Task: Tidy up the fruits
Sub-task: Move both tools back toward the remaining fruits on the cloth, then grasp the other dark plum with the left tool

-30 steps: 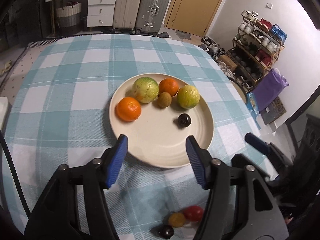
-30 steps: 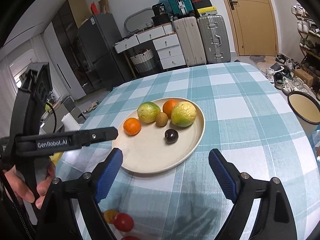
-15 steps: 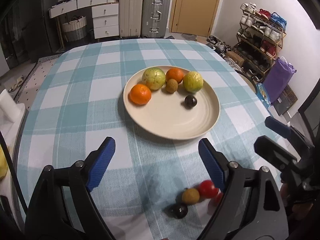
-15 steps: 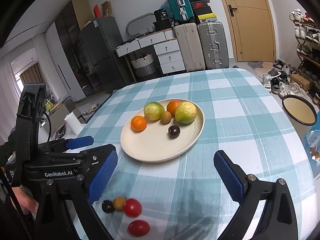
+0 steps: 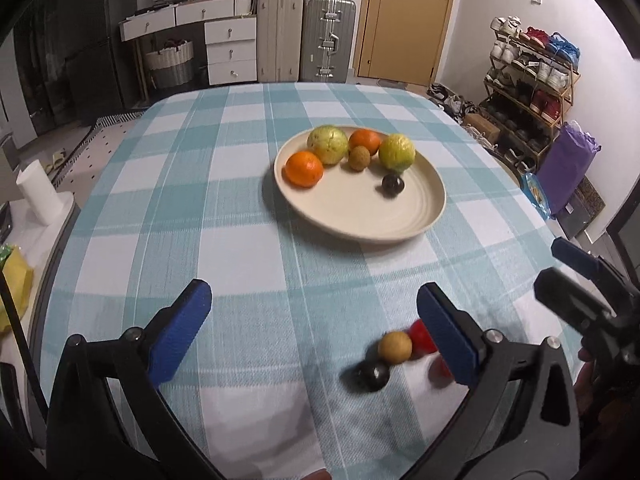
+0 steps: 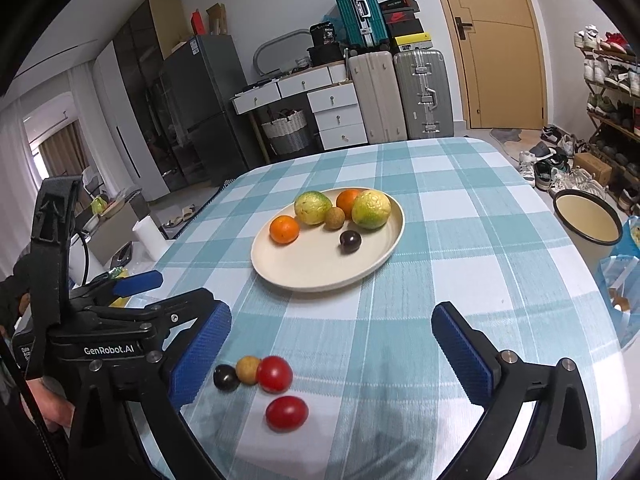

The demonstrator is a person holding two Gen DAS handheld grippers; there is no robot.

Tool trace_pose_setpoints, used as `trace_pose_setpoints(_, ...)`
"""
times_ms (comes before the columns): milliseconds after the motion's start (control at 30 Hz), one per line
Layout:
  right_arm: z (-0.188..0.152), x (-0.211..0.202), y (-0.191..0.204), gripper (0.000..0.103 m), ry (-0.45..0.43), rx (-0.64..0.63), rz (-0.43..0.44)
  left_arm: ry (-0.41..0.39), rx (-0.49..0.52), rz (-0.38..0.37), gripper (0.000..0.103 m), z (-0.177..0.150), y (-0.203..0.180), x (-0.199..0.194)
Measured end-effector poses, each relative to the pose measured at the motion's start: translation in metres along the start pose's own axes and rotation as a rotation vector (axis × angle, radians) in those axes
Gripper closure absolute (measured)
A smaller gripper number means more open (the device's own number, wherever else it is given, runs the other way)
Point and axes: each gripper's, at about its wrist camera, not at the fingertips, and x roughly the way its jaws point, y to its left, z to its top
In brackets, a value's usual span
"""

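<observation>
Four small loose fruits lie on the checked surface [image 6: 460, 240] close in front of the fingers: a dark plum-like fruit [image 6: 226, 377], a tan round fruit [image 6: 248, 369] and a red tomato [image 6: 274, 374] touching in a row, with a second red tomato [image 6: 287, 413] just nearer the camera. In the right wrist view they sit toward the left finger of the right gripper [image 6: 332, 354]; in the left wrist view the same cluster lies by the right finger of the left gripper [image 5: 314, 330], the tomatoes partly hidden behind it. They look light, smooth-skinned and round, so likely to roll and, for the tomatoes, to bruise; a gentle pinch across the widest part should suit them. Beyond the fingers, well apart from the cluster, a cream plate [image 6: 304, 272] carries two oranges, two green-yellow citrus, a brown fruit and another dark one grouped at its far side, the near half bare. Both pairs of fingers are spread wide, holding nothing and touching nothing.
</observation>
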Motion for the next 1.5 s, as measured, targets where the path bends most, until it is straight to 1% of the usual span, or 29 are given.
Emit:
trace_pose_setpoints(200,-0.012,-0.009,0.002,0.000,0.008,-0.004,-0.013,0.053,0.008,-0.027,0.000,-0.021,0.004,0.003)
trace_pose_setpoints(267,-0.016,-0.010,0.002,0.000,0.015,-0.004,-0.015,0.061,0.015,-0.025,0.000,-0.027,0.005,0.005)
trace_pose_setpoints(367,-0.019,-0.011,0.003,0.000,0.021,-0.005,-0.018,0.066,0.052,-0.013,0.000,-0.038,0.001,0.006)
trace_pose_setpoints(433,-0.021,-0.011,0.004,0.000,0.026,-0.006,-0.017,0.072,0.065,-0.021,0.000,-0.044,0.000,0.008)
trace_pose_setpoints(600,-0.027,-0.013,0.006,0.000,0.033,-0.007,-0.020,0.109,0.060,-0.036,0.000,-0.052,0.001,0.018)
trace_pose_setpoints(733,-0.030,-0.012,0.006,0.000,0.042,-0.005,-0.024,0.105,0.082,-0.036,0.000,-0.057,-0.001,0.022)
trace_pose_setpoints(867,-0.033,-0.011,0.005,0.000,0.046,0.003,-0.027,0.111,0.094,-0.076,0.001,-0.057,-0.003,0.025)
trace_pose_setpoints(933,-0.035,-0.010,0.003,0.000,0.051,0.013,-0.025,0.118,0.089,-0.103,0.004,-0.057,-0.004,0.026)
trace_pose_setpoints(967,-0.036,-0.008,0.002,0.000,0.056,0.021,-0.024,0.121,0.091,-0.117,0.008,-0.056,-0.004,0.026)
trace_pose_setpoints(1067,-0.038,-0.006,0.000,0.000,0.064,0.027,-0.020,0.125,0.106,-0.126,0.009,-0.055,-0.008,0.029)
trace_pose_setpoints(1133,-0.039,-0.005,-0.001,0.000,0.070,0.028,-0.022,0.123,0.118,-0.136,0.013,-0.055,-0.010,0.029)
trace_pose_setpoints(1200,-0.039,-0.003,-0.004,0.000,0.077,0.035,-0.021,0.130,0.129,-0.151,0.024,-0.055,-0.012,0.031)
trace_pose_setpoints(1233,-0.039,-0.003,-0.005,0.000,0.078,0.038,-0.020,0.137,0.133,-0.157,0.027,-0.056,-0.012,0.032)
trace_pose_setpoints(1300,-0.039,-0.002,-0.006,0.000,0.080,0.044,-0.018,0.133,0.143,-0.156,0.036,-0.056,-0.014,0.033)
trace_pose_setpoints(1367,-0.040,0.000,-0.007,0.000,0.084,0.048,-0.016,0.130,0.142,-0.171,0.039,-0.055,-0.013,0.033)
trace_pose_setpoints(1433,-0.040,0.002,-0.007,0.000,0.090,0.050,-0.013,0.127,0.126,-0.189,0.045,-0.055,-0.011,0.032)
trace_pose_setpoints(1500,-0.040,0.004,-0.007,0.000,0.097,0.049,-0.011,0.126,0.132,-0.198,0.057,-0.055,-0.010,0.032)
